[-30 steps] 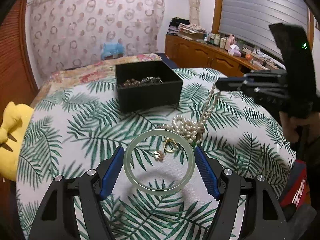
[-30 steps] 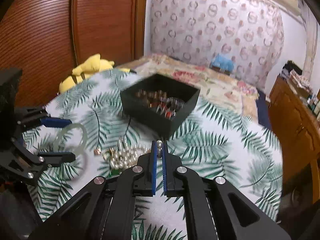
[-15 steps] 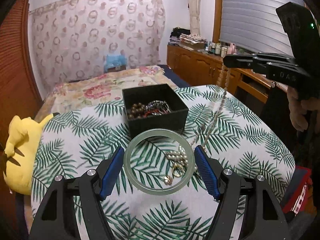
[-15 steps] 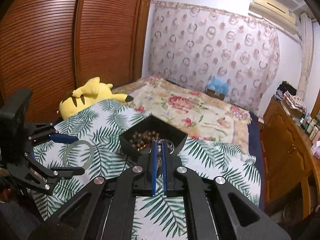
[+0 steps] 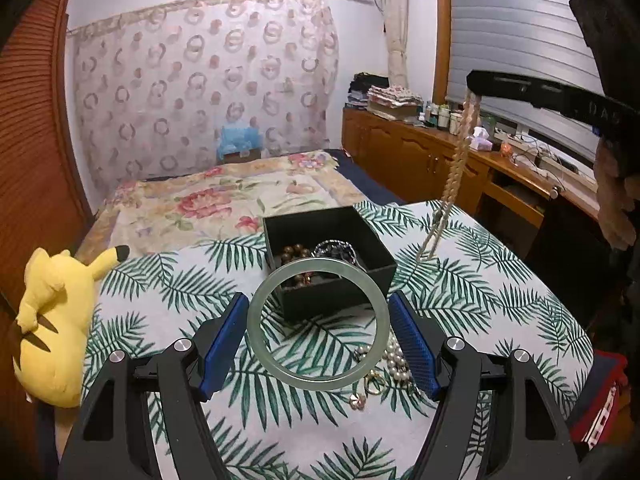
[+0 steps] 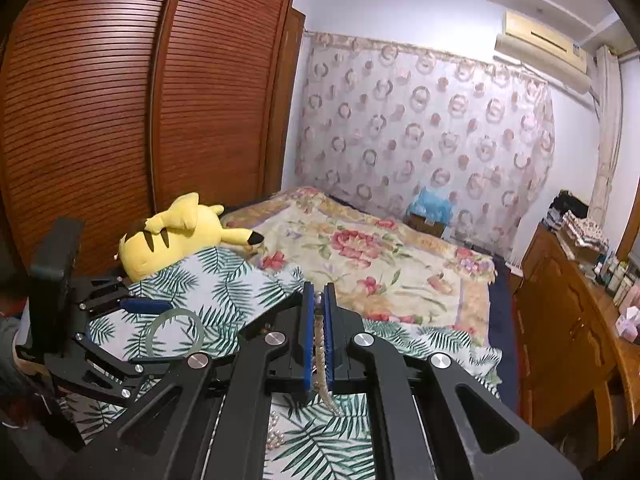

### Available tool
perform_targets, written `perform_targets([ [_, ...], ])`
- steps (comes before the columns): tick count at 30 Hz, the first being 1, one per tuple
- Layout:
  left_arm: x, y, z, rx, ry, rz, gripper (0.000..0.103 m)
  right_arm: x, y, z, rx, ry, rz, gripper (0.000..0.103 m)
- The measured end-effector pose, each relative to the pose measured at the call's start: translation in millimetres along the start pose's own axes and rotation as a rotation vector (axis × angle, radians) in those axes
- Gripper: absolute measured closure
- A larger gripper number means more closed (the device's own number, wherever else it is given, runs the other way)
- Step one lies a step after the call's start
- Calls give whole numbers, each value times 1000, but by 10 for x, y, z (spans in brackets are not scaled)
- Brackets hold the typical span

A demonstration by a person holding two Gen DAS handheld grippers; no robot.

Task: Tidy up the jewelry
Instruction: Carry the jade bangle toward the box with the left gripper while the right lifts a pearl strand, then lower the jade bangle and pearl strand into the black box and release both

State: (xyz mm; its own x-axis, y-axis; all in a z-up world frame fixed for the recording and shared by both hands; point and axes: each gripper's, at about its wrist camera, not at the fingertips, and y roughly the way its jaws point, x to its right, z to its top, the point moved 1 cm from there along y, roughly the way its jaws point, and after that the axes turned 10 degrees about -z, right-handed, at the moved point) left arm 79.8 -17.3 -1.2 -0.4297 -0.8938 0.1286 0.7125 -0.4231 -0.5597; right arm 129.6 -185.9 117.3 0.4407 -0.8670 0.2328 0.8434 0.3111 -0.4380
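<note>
My left gripper [image 5: 318, 326] is shut on a pale green jade bangle [image 5: 260, 312] and holds it above the leaf-print cloth, just in front of the black jewelry box [image 5: 340, 296]. The box holds dark bead bracelets [image 5: 296, 252]. My right gripper [image 6: 318, 300] is shut on a pearl necklace [image 6: 320, 344]; in the left wrist view the strand [image 5: 456, 168] hangs from it high at the right of the box. More pearls [image 5: 394, 362], a gold ring [image 5: 374, 385] and a small earring [image 5: 357, 401] lie on the cloth. The left gripper with the bangle [image 6: 176, 330] shows in the right wrist view.
A yellow plush toy [image 5: 52, 320] lies at the table's left edge. A bed with a floral cover [image 5: 224, 200] is behind the table. A wooden sideboard [image 5: 440, 160] with bottles stands at the right. A slatted wooden wardrobe [image 6: 120, 120] is on the left.
Both grippers have risen. The right gripper lifted the pearl necklace, so its strand now hangs free. The bangle moved up, nearer the box.
</note>
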Motion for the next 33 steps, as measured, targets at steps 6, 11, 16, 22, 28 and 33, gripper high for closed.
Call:
perform_targets([
  [6,-68,86,131,14,18,14,34,43,114,157,13,-8,-16,98],
  [11,-142,170,252,26,26,25,34,74,256,291,27,5,1,98],
  [16,-220,249,366,34,30,37,34,96,431,419,26,17,12,98],
  [22,-299,379,427,33,19,50,34,145,621,489,14,28,-5,98],
  [28,-379,560,412,15,6,55,34,194,988,269,-69,76,23,97],
  [33,-455,697,391,1,-13,55,34,104,1268,-70,-151,95,64,97],
])
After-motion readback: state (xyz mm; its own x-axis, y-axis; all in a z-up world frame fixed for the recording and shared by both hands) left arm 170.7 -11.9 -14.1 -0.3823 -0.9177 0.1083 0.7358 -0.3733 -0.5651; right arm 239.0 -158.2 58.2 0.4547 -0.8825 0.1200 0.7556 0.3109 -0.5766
